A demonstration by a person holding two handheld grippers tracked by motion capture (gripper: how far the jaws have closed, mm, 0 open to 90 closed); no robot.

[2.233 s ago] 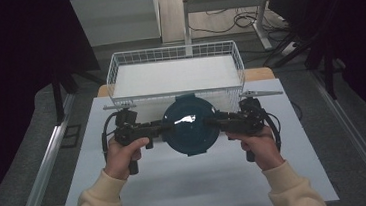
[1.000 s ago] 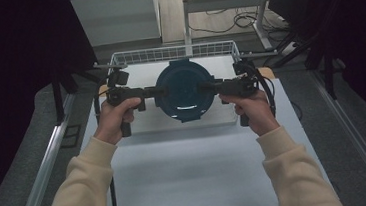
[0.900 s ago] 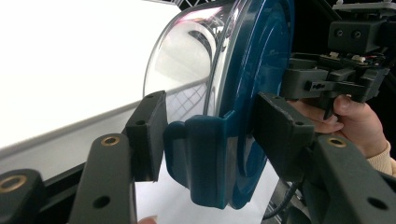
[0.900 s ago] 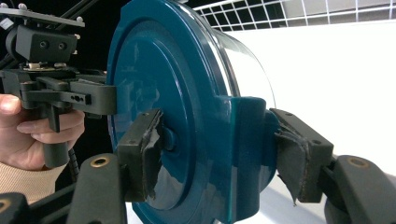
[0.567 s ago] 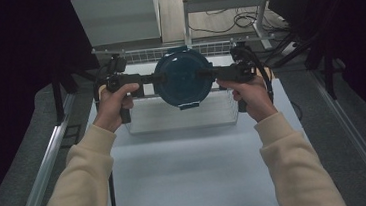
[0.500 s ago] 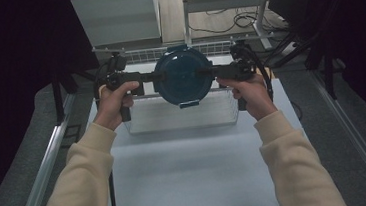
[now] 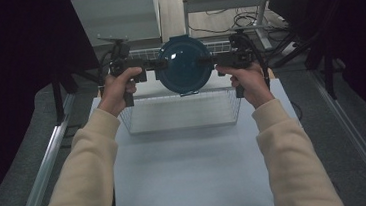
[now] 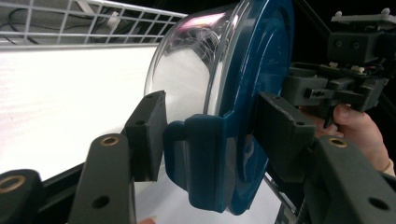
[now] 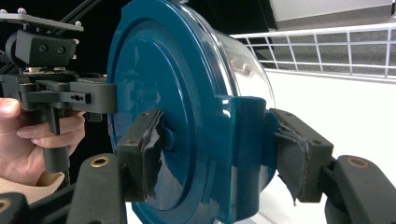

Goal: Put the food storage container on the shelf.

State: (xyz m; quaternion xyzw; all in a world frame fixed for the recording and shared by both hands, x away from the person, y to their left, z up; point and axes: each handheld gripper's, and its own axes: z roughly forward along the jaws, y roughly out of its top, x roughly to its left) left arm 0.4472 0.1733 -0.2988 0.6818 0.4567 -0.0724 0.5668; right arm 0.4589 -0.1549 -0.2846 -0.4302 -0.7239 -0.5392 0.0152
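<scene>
Lidded container [image 7: 183, 65] held above the wire basket [image 7: 182, 112].
Left hand-held gripper [image 8: 205, 135] and right hand-held gripper [image 9: 215, 144] each pinch 1 side latch; the container appears tipped on edge.

High view: above, looking forward and down on the table [image 7: 192, 172].
Gripper views: close, facing each other, sharing the container [image 8: 243, 112].

A lab-like recording space. A white table [image 7: 190, 152] stands between dark curtains [image 7: 12, 72] on a grey carpet. Behind it, cables [image 7: 236, 20] lie tangled under a metal-framed bench [image 7: 225, 1].
</scene>
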